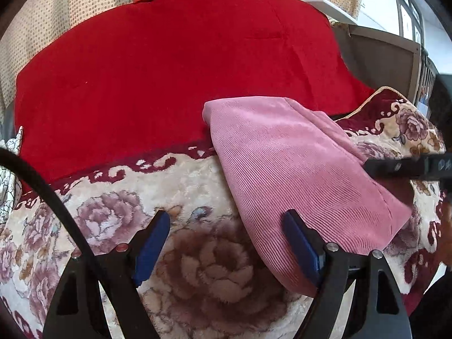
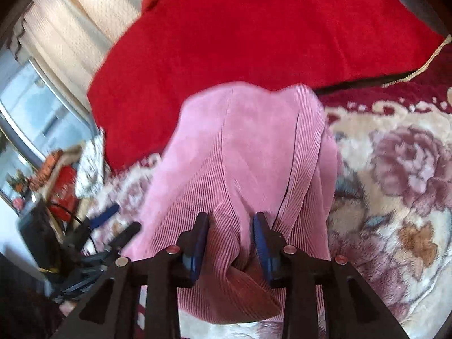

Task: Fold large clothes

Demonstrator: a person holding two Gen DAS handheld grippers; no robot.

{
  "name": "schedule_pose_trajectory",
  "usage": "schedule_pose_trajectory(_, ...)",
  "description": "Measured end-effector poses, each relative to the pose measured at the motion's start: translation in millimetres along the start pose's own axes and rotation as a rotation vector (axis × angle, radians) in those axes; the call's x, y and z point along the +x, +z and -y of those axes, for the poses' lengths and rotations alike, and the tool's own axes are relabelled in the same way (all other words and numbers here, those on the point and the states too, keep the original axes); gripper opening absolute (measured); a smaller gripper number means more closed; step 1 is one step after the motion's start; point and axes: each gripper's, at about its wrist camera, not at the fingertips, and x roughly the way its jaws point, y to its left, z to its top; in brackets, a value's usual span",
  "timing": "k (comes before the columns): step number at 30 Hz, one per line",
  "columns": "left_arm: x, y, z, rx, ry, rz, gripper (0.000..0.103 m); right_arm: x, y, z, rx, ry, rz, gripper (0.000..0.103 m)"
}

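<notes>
— On the flowered blanket (image 1: 169, 186), what is that pink thing?

— A pink ribbed garment (image 1: 296, 169), folded into a long strip. Its far end lies over the edge of the red cover (image 1: 169, 70).

— Which way does it run?

— From the left wrist view its length goes from far left to near right. From the right wrist view it stretches straight away from the camera towards the red cover.

— Can you see all of it?

— No. The near end is cut off behind the black fingers in both views, and the right wrist view is smeared, so the layers at the far end are hard to separate. What kind of garment it is I cannot tell.

— And the left gripper (image 1: 226, 220)?

— Spread wide over the blanket, holding nothing. Its right-hand finger stands at the strip's near edge.

— The right gripper (image 2: 232, 220)?

— Narrow gap, with a bunch of the pink cloth between the blue pads (image 2: 202, 240). Whether they squeeze it, I cannot tell.
</notes>
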Motion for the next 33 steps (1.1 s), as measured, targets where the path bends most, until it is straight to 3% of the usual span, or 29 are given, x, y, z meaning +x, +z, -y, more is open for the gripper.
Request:
schedule_pose_trajectory(6, 0.1, 0.5, -1.4, 0.001, -0.001, 0.000, 0.083, -14.2, -4.0, -16.2, -0.047, -0.012, 0.075, 0.037)
schedule_pose_trajectory(8, 1.1, 0.3, -1.6, -0.002, -0.004, -0.003, 0.083, -0.5, -6.8, -11.2, -0.045, -0.033, 0.022, 0.039)
schedule_pose_trajectory(9, 2.6, -0.1, -1.3, -0.001, -0.005, -0.006, 0.083, 10.4, -10.3, -6.7, -0.036, -0.047, -0.029, 0.049)
schedule_pose_trajectory(10, 2.7, -0.3, -0.1, 0.000, -0.002, -0.003, 0.083, 19.6, -15.4, -0.9, -0.014, -0.043, -0.050, 0.049)
schedule_pose_trajectory(14, 4.7, 0.0, -1.0, -0.007, 0.006, 0.000, 0.084, 12.5, -13.2, 0.4, -0.014, -0.021, -0.033, 0.050)
schedule_pose_trajectory(20, 6.9, -0.8, -2.0, -0.023, 0.009, -0.002, 0.085, -18.9, -6.7, -0.5, -0.053, -0.048, 0.083, 0.050)
schedule_pose_trajectory(24, 8.3, -1.7, -2.1, -0.029, 0.013, 0.000, 0.087, -29.8, 2.9, 3.8, 0.001, -0.053, 0.188, 0.055)
schedule_pose_trajectory(26, 9.1, -2.3, -2.2, -0.033, 0.012, 0.001, 0.087, -19.7, 6.6, 10.5, 0.014, -0.071, 0.163, 0.055)
schedule_pose_trajectory(29, 9.5, -2.5, -1.7, -0.031, 0.012, 0.002, 0.088, 15.2, 6.1, 21.7, 0.052, -0.085, 0.037, 0.055)
schedule_pose_trajectory(33, 7.5, 2.7, -9.0, -0.050, -0.010, 0.008, 0.088, 9.8, 5.3, 25.0, 0.070, -0.069, 0.071, 0.055)
